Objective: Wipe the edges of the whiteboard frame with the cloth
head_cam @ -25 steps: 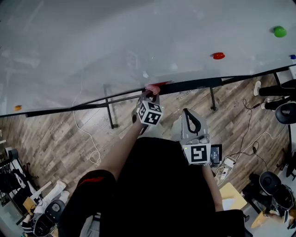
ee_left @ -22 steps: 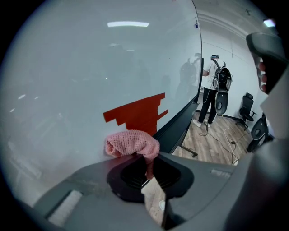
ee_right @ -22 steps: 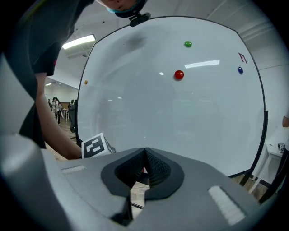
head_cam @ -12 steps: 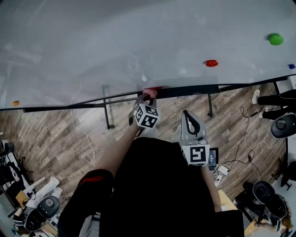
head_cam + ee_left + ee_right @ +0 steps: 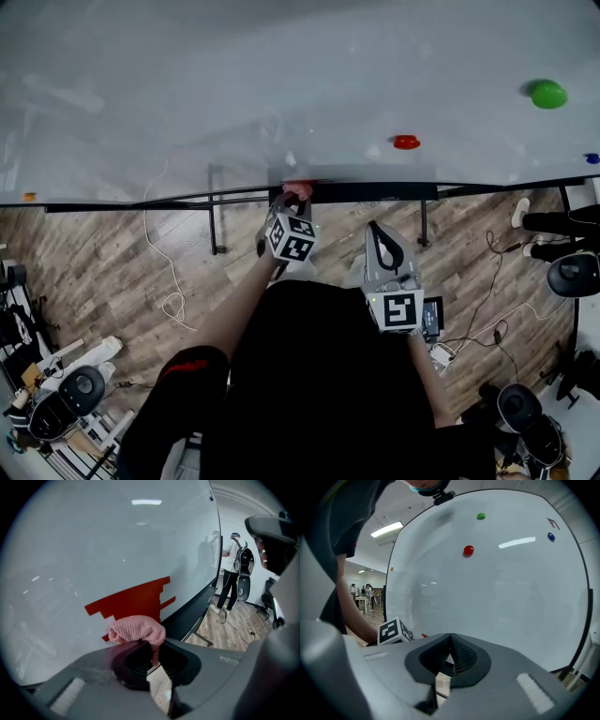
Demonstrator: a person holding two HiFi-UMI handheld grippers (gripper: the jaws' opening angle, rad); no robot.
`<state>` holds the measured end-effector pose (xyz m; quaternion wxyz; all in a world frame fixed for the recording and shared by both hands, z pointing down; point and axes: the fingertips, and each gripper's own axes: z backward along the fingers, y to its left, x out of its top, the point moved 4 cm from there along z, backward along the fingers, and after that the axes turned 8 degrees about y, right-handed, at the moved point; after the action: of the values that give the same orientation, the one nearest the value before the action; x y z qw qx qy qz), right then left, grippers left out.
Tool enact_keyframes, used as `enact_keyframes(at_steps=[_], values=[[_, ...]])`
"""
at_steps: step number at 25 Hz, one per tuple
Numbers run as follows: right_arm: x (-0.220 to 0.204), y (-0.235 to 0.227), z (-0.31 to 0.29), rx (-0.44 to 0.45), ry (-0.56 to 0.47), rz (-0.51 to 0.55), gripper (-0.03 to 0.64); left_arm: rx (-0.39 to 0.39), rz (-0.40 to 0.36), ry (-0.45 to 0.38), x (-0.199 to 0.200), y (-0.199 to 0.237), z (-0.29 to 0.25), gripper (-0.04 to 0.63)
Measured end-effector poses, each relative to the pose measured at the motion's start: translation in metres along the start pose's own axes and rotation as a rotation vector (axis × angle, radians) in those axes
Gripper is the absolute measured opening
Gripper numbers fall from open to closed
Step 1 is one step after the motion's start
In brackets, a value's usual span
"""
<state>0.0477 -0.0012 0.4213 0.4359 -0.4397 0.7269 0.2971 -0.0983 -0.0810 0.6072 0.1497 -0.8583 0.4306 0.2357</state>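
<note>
The left gripper point(image 5: 152, 654) clamps a pink cloth point(image 5: 137, 628) against the whiteboard frame point(image 5: 190, 613). The right gripper point(image 5: 451, 652) has its fingers together, empty.

Wood-plank floor point(image 5: 94, 267), looped white cable point(image 5: 172, 298)

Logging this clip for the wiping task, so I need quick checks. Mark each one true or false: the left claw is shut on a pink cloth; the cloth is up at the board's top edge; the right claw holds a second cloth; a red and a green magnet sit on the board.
1. The left claw is shut on a pink cloth. True.
2. The cloth is at the board's top edge. False: it is at the lower edge, by the dark whiteboard frame.
3. The right claw holds a second cloth. False: it is shut with nothing in it, held back from the board.
4. A red magnet and a green magnet sit on the board. True.
</note>
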Motion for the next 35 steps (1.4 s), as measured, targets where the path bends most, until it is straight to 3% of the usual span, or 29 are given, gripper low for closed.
enact_keyframes(at_steps=[10,35], values=[[0.001,-0.017,-0.007,0.057,0.004,0.012,0.002,0.01,0.004,0.018,0.008,-0.009,-0.002,0.034],[-0.007,-0.083,-0.003,0.09,0.009,-0.002,0.002,0.034,-0.006,0.049,0.036,-0.052,-0.016,0.034]])
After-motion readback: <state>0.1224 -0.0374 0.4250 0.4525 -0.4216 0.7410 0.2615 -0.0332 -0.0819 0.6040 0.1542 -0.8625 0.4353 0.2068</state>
